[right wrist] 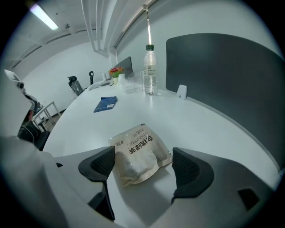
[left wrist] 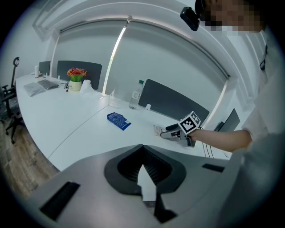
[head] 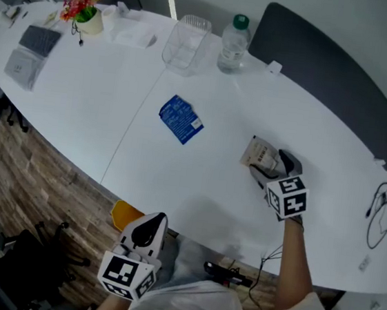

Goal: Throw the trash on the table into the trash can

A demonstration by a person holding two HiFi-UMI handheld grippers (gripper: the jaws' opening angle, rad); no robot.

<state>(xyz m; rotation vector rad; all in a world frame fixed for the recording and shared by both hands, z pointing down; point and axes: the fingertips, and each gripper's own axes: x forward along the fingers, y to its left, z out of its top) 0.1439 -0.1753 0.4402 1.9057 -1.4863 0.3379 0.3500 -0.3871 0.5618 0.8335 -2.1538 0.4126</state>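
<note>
**Item 1, beige packet [right wrist: 140, 153].** It lies flat on the white desk [head: 102, 106], on the side towards the person's right and near the desk's front edge. It is not lifted. Its long axis runs roughly along the line of the right claw's reach, with the far end skewed slightly left. The printed end points away from the claw, towards the bottle [right wrist: 150, 71]. This presents the packet's narrower width across the jaws, which is judged to be the reason for approaching from this side.

**Item 2, right claw [right wrist: 144, 164].** It is released, with the jaws spread wide. 1 jaw stands on each side of the packet, and neither pad presses on it. The claw is angled down at the desk. The judged purpose is to bracket the packet before closing on it.

**Item 3, blue packet [head: 181, 119].** This is a 2nd piece of trash, lying flat near the middle of the desk and well apart from the beige packet. In the head view its long axis runs diagonally. It is untouched.

**Item 4, left claw [head: 148, 232].** It is clenched, tips together, with nothing between them. It is held off the desk's front edge, clear of the work and judged to be idle.

**Item 5, remainder.** A clear container [head: 187, 42] and a flower pot [head: 85, 10] stand along the far edge. No trash can is identified in any view.
</note>
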